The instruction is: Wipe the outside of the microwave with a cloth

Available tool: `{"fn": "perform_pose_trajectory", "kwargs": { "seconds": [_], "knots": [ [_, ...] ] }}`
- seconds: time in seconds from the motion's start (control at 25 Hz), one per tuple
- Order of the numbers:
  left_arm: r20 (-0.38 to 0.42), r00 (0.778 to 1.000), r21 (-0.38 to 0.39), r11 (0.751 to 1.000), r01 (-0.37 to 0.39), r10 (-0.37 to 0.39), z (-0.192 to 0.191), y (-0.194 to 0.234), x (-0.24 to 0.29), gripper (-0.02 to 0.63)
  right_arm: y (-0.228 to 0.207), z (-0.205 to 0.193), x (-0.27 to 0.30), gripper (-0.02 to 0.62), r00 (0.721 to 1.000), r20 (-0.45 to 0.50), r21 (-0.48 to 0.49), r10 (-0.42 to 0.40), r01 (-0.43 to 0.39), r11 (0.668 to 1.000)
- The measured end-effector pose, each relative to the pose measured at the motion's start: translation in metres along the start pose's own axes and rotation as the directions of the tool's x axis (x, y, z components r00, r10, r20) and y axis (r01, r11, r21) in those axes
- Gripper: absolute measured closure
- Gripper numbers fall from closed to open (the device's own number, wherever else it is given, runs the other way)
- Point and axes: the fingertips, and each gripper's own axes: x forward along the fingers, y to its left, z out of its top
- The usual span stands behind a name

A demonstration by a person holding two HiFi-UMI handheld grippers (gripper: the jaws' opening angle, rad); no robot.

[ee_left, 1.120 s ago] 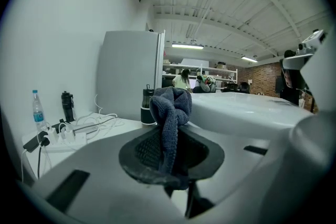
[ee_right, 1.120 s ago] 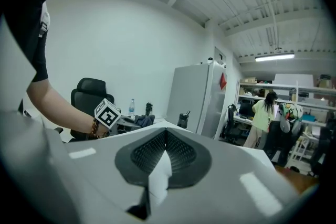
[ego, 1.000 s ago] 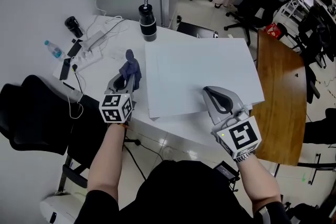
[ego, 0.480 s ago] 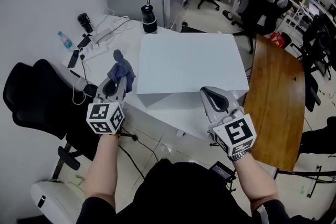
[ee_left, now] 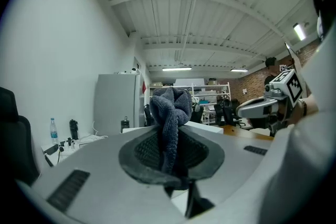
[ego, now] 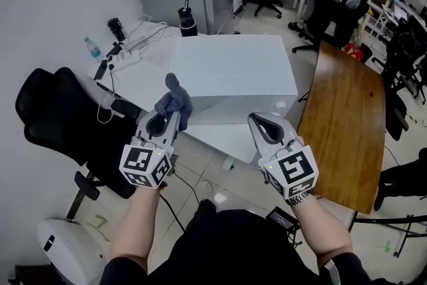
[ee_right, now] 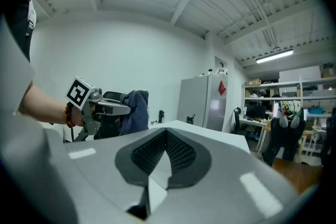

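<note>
The left hand-held gripper [ego: 168, 122] is clamped on a blue-grey cloth [ego: 175, 98], mid-frame, near the white microwave [ego: 230, 70] on the surface [ego: 150, 77]. The right hand-held gripper [ego: 260, 122] is closed and empty. Wiping looks not yet started. Next, the cloth must press on the microwave's side.

The lower end of the cloth [ee_left: 169, 107] is hidden inside the left gripper [ego: 170, 122] (bunched top shows).
</note>
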Motion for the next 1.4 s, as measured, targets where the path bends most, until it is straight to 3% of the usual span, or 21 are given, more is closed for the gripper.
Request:
{"fn": "perform_pose_trajectory", "kwargs": {
  "seconds": [0.36, 0.88, 1.4],
  "knots": [
    [-0.005, 0.993, -0.004, 0.993, 0.122, -0.122, 0.005, -0.101, -0.024, 0.541, 0.016, -0.002, -0.050, 0.595, 1.000, 0.021, 0.011, 0.013, -0.013, 1.000],
    [-0.002, 0.978, 0.007, 0.978, 0.207, -0.207, 0.008, -0.186, -0.037, 0.541, 0.025, -0.010, -0.094, 0.595, 0.998, 0.060, 0.020, 0.037, -0.038, 0.999],
    [-0.008, 0.971, 0.016, 0.970, 0.241, -0.241, 0.005, -0.190, -0.035, 0.541, 0.029, -0.014, -0.086, 0.595, 0.998, 0.052, 0.032, 0.031, -0.033, 0.999]
  ]
}}
